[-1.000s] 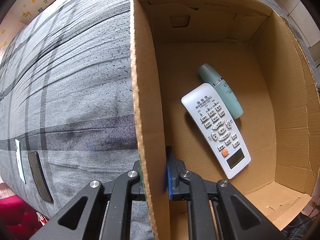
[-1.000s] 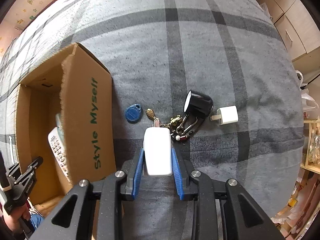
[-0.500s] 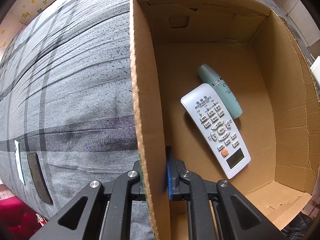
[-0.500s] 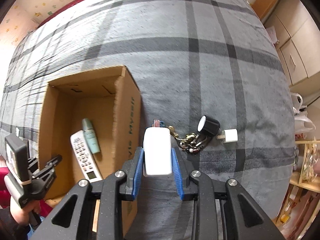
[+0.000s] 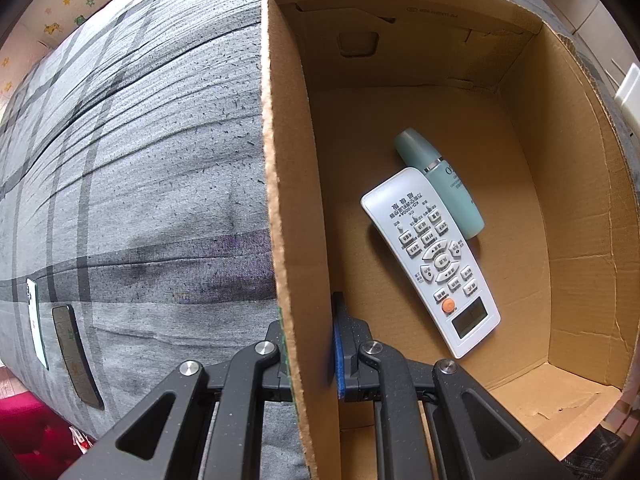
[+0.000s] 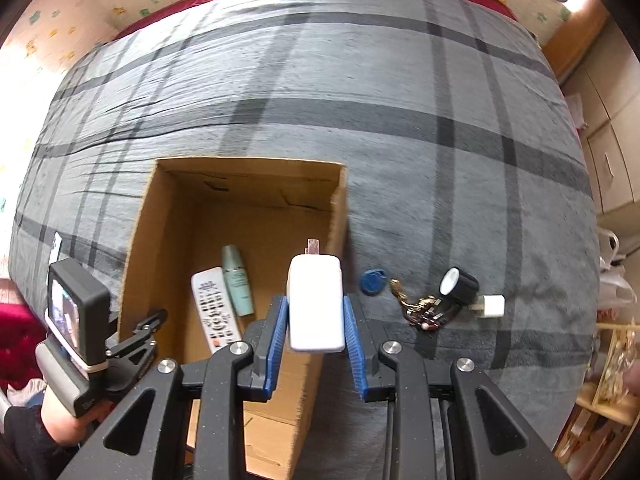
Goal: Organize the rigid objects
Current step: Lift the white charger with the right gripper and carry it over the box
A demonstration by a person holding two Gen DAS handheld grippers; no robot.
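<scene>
**Right holding white charger over box edge, left pinching box wall**

I have the right gripper [image 6: 316,320] closed on a white charger [image 6: 316,308], blue fingers [image 6: 277,336] pressed to both its sides, metal plug end pointing away from the camera. In the right wrist view it sits in line with the right wall of the cardboard box [image 6: 338,216], partly over the interior.

I have the left gripper [image 5: 310,344] clamped on the box's left wall [image 5: 292,200]: 1 finger outside, 1 blue-padded finger inside, wall between them.

Inside the box: 1 white remote [image 5: 430,256] face up, 1 pale green bottle [image 5: 440,184] lying flat, touching the remote's far side. Both also seen from the right [image 6: 214,308], [image 6: 238,280].

On the grey plaid bed [image 6: 360,100], right of the box: blue key fob [image 6: 373,281], keyring bunch [image 6: 426,310], black cylinder with a white end [image 6: 460,282], small white plug adapter [image 6: 493,307]. The last 3 look to be touching in a row; the fob lies just beside the box wall.

Left view, bed edge: 2 flat slabs, 1 white [image 5: 37,328], 1 dark [image 5: 76,356].
</scene>
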